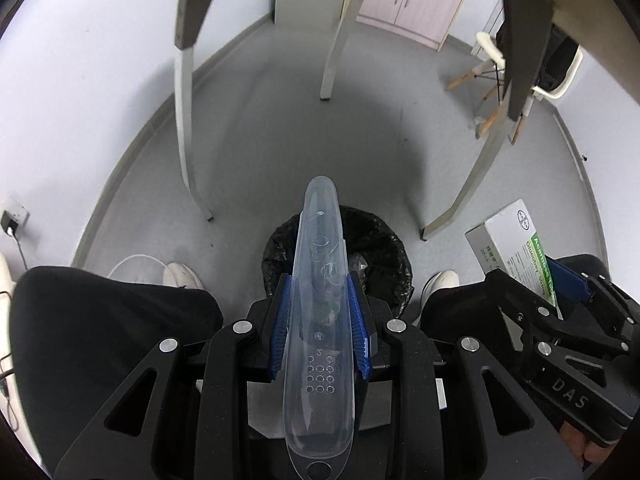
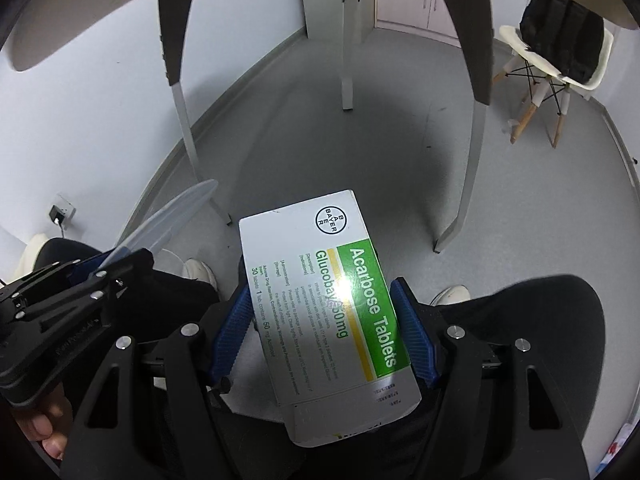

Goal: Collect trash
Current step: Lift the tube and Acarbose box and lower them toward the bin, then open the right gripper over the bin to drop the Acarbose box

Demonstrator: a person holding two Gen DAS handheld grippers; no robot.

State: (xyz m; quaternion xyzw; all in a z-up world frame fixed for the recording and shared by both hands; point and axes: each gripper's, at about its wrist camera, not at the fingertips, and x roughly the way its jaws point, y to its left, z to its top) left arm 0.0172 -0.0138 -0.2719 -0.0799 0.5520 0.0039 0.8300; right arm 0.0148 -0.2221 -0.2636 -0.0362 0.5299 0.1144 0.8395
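Observation:
My left gripper [image 1: 319,288] is shut on a long clear plastic blister tray [image 1: 320,320], which sticks out forward over a bin lined with a black bag [image 1: 384,256] on the floor. My right gripper [image 2: 324,300] is shut on a white and green tablet box [image 2: 324,300], its blue pads [image 2: 412,340] pressing both long sides. In the left wrist view the same box [image 1: 516,240] and right gripper [image 1: 560,304] show at the right edge. The clear tray [image 2: 168,220] and left gripper [image 2: 80,280] appear at the left of the right wrist view. The bin is hidden in the right wrist view.
White table legs [image 1: 184,120] stand around the bin on the grey floor [image 1: 300,140]. The person's dark trousers [image 1: 100,320] and white shoes [image 1: 180,276] flank the bin. A chair with a black bag [image 2: 560,52] stands at the back right. A wall socket [image 1: 14,216] is at the left.

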